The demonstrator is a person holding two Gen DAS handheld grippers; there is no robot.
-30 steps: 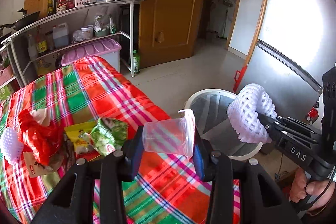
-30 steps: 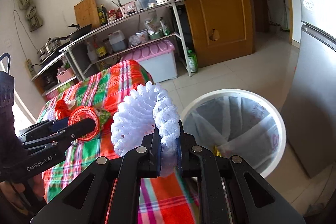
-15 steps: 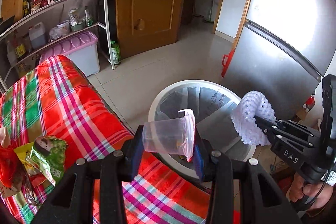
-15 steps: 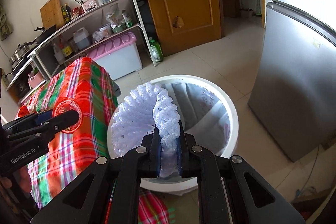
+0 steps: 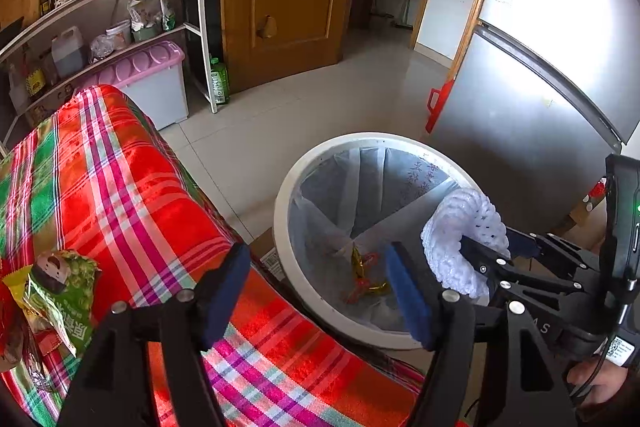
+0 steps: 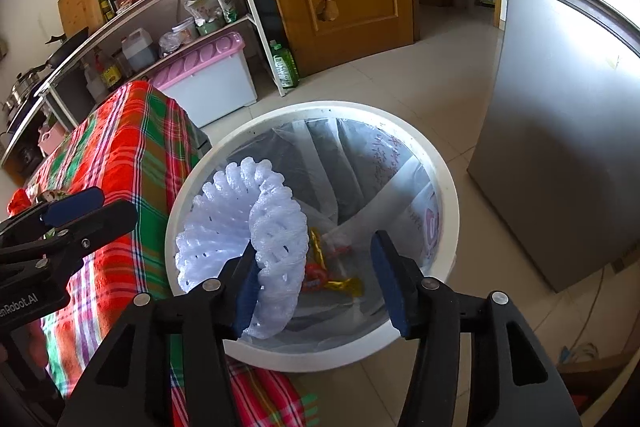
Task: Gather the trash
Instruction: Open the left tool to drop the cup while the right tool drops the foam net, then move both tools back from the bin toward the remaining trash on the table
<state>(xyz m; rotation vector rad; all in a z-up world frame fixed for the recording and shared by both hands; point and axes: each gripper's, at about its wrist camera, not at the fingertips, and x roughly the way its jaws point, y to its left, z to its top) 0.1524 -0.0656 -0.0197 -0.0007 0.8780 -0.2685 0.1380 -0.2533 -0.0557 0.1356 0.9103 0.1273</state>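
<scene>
Both grippers hang over the round white bin (image 6: 448,195), jaws opening. Left gripper (image 5: 318,291) is empty. Right gripper (image 6: 314,279) has the ribbed white foam net (image 6: 244,223) leaning on one pad. Crinkled foil wrappers (image 6: 340,283) lie inside the bin; the plaid-clothed bench (image 5: 132,187) stands beside it.

The trash bin (image 6: 446,195) stands on the floor just beside the cloth-covered table (image 6: 132,163), wrappers (image 6: 340,283) inside.

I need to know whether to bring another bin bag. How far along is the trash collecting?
Some is done: red and gold wrappers lie in the white lined bin. In hand: the right gripper is opening above it, the white foam fruit net against one pad; the left gripper is opening, nothing between. Left: green snack packets on the plaid-covered table.
</scene>
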